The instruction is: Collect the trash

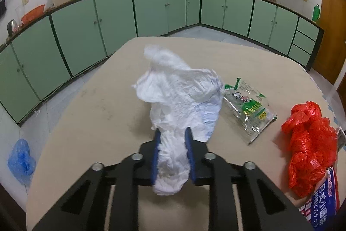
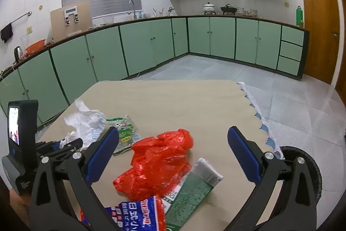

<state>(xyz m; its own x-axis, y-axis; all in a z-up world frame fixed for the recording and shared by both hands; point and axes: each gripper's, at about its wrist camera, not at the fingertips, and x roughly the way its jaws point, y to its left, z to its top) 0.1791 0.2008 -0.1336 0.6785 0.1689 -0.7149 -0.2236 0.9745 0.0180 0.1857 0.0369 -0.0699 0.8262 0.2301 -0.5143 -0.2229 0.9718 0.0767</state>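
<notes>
**Q:** So, where does the trash sit, and what holds it?

**A:** Several pieces lie on a tan bench (image 1: 90, 105) in a kitchen with green cabinets. The left hand-held gripper (image 1: 173, 140) is clenched on a crumpled white plastic bag (image 1: 179, 92). Its blue pads squeeze the bag's bunched tail, and the loose body billows forward over the bench. I judge the grip is taken on the gathered end because thin film bunches there and gives the pads something to bite.

**Q:** And the other one?

**A:** The right hand-held gripper (image 2: 173, 151) is released, jaws spread wide and empty. It hangs above a crumpled red plastic bag (image 2: 157, 161), which lies between the pads but untouched. That looks like a lining-up pose for a second pick.

**Q:** What else is nearby?

**A:** A clear snack wrapper with green print (image 1: 248, 107) lies flat just beside the white bag. A red and blue printed packet (image 2: 134, 213) and a green and white carton (image 2: 194, 185) lie close to the red bag, the carton partly under it. A dark round bin rim (image 2: 307, 166) shows past the bench's right edge, likely where the trash goes. A blue plastic bag (image 1: 21, 159) sits on the floor to the left.
</notes>
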